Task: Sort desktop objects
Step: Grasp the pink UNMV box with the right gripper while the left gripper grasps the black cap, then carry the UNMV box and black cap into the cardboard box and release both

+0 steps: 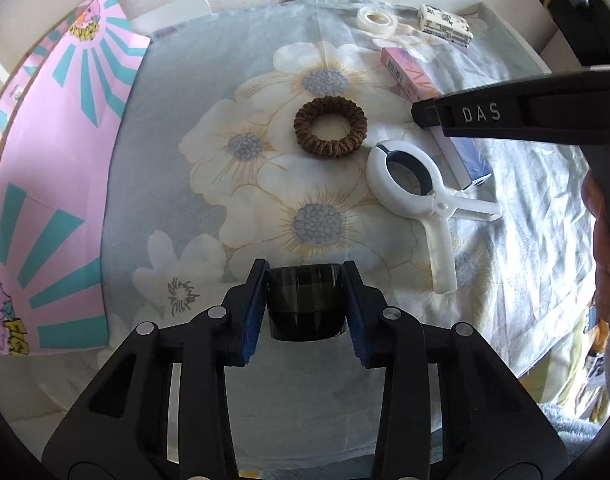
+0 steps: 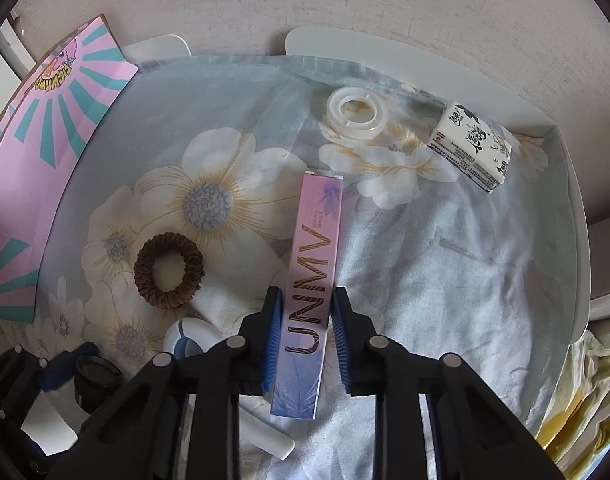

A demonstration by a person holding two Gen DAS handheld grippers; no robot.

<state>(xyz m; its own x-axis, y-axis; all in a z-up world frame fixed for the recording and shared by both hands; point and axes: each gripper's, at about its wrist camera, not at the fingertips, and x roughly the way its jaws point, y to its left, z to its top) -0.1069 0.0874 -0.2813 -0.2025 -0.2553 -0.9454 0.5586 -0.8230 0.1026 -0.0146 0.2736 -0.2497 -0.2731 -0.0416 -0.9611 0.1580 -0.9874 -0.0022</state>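
My left gripper [image 1: 304, 276] points down at the floral cloth, its blue pads shut on a small dark round jar [image 1: 304, 304]. My right gripper [image 2: 307, 300] is shut on a long pink-and-blue box [image 2: 311, 264] printed UNMV, which lies flat on the cloth. In the left wrist view one of the right gripper's fingers [image 1: 485, 114] hides the middle of that box [image 1: 405, 72]. A brown hair tie [image 1: 329, 127] and a white ring clamp [image 1: 417, 188] lie between the two grippers. The jar [image 2: 97, 376] shows dimly at the right wrist view's lower left.
A white tape ring [image 2: 359, 114] and a white printed packet [image 2: 471, 146] lie at the far right, inside a white tray rim [image 2: 577, 220]. A pink and teal paper bag [image 1: 57, 160] lies on the left. A person's hand [image 1: 607, 240] shows at the right edge.
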